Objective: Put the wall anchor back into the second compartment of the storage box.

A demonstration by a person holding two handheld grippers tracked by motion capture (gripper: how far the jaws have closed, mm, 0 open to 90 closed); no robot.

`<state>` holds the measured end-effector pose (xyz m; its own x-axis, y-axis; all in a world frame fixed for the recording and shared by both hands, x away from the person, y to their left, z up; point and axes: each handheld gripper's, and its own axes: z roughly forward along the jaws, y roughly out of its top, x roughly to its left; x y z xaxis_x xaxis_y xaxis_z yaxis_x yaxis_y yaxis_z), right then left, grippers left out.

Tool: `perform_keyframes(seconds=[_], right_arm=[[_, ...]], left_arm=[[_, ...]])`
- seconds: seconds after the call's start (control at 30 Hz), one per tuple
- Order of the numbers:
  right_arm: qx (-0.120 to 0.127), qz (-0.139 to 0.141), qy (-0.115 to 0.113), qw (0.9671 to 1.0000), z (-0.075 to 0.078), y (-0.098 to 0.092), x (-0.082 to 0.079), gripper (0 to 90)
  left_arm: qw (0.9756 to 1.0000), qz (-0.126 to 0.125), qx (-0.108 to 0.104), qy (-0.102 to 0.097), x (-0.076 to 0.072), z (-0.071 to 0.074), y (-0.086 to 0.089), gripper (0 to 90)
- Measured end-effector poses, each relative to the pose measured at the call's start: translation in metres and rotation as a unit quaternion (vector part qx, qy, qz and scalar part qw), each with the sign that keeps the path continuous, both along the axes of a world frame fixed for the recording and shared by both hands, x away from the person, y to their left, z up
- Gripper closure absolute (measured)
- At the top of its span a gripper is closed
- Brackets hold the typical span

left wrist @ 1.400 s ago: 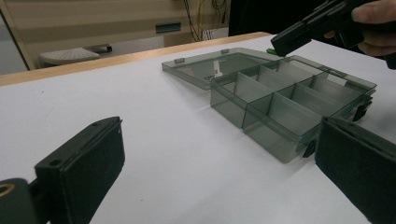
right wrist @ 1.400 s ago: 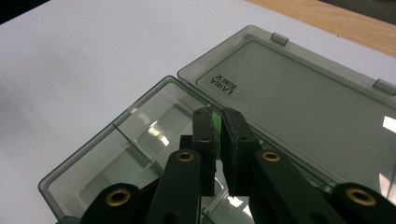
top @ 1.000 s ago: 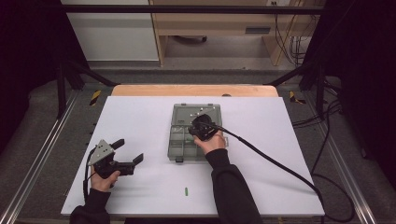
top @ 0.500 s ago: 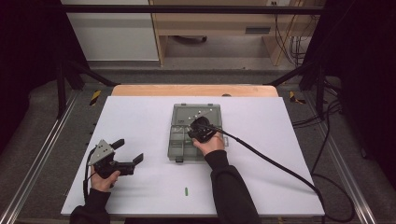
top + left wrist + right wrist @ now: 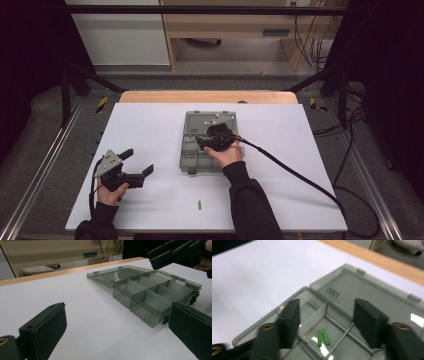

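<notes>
step: right hand-held gripper [image 5: 325, 322] opening its jaws, releasing green pieces [image 5: 323, 337] into a compartment of the box [image 5: 192, 131] | left hand-held gripper [image 5: 134, 161] idling wide, left of box | next: fetching green piece [image 5: 199, 205] on bench [image 5: 150, 125], nearer than box

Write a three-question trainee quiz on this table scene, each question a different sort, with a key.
1. True or false: the lid of the grey box is folded open and lies flat on the table.
2. Multiple choice: the two green sticks seen between the right tool's jaws lie (A) in a compartment of the box, (B) on the lid, (C) on the white tabletop.
3. Fill in: one more green stick lies on the table near the ___ edge in the high view.

Key: 1 true. 2 A: they rest on the compartment floor, with the jaws apart above them. 3 bottom, between the person's two forearms.
</notes>
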<state>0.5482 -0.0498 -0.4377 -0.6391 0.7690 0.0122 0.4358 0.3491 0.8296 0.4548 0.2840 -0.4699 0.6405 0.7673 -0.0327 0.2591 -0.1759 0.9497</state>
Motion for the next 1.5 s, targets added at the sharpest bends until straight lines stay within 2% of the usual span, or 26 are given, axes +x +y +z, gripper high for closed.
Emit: perform_keyframes(seconds=[0.07, 0.17, 0.3, 0.33, 0.43, 0.47, 0.53, 0.63, 0.93, 1.0, 1.03, 1.17, 1.2, 1.5], right_arm=[[0.0, -0.009, -0.021, 0.9997, 0.009, -0.003, -0.007, 16.1], [0.003, -0.011, -0.034, 0.9994, 0.019, -0.006, -0.016, 8.8], [0.01, -0.01, -0.044, 0.9989, 0.027, -0.01, -0.026, 6.7], [0.023, -0.011, -0.05, 0.9984, 0.032, -0.014, -0.032, 5.2], [0.033, -0.015, -0.056, 0.9978, 0.035, -0.018, -0.039, 4.5], [0.042, -0.014, -0.061, 0.9972, 0.038, -0.02, -0.046, 3.8], [0.043, -0.013, -0.063, 0.997, 0.039, -0.022, -0.049, 3.3], [0.048, -0.008, -0.071, 0.9963, 0.041, -0.026, -0.064, 3.1], [0.073, -0.012, -0.069, 0.9949, 0.039, -0.044, -0.092, 2.7], [0.074, -0.012, -0.07, 0.9948, 0.038, -0.045, -0.094, 2.6], [0.075, -0.015, -0.065, 0.9949, 0.035, -0.049, -0.101, 2.6], [0.073, -0.015, -0.059, 0.9955, 0.029, -0.051, -0.11, 2.7], [0.075, -0.013, -0.051, 0.9958, 0.023, -0.053, -0.114, 2.7], [0.061, -0.008, -0.02, 0.9979, 0.004, -0.048, -0.126, 2.6]], left_arm=[[1.0, -0.001, 0.001, 0.0, 0.0, 0.0, 0.0, 1.2], [1.0, -0.001, 0.0, 0.0, 0.0, 0.0, -0.001, 1.2], [1.0, -0.001, 0.0, 0.0, 0.0, 0.0, 0.0, 1.2], [1.0, -0.001, 0.001, 0.0, 0.0, 0.0, 0.0, 1.2], [1.0, -0.001, 0.0, 0.0, 0.0, 0.0, -0.001, 1.2], [1.0, -0.001, 0.001, 0.001, 0.0, 0.0, -0.001, 1.2], [1.0, -0.001, 0.001, 0.0, 0.0, 0.0, -0.001, 1.1], [1.0, -0.001, 0.0, 0.0, 0.0, 0.0, -0.001, 1.2], [1.0, -0.002, 0.002, 0.0, 0.0, 0.0, -0.001, 1.2], [1.0, -0.002, 0.003, 0.0, 0.0, 0.0, -0.001, 1.1], [1.0, -0.002, 0.003, -0.001, 0.0, 0.0, -0.001, 1.1], [1.0, -0.001, 0.002, -0.001, 0.0, 0.0, -0.001, 1.2], [1.0, -0.001, 0.002, -0.001, 0.0, 0.0, -0.001, 1.2], [1.0, -0.002, 0.005, -0.001, 0.001, 0.0, -0.002, 1.2]])
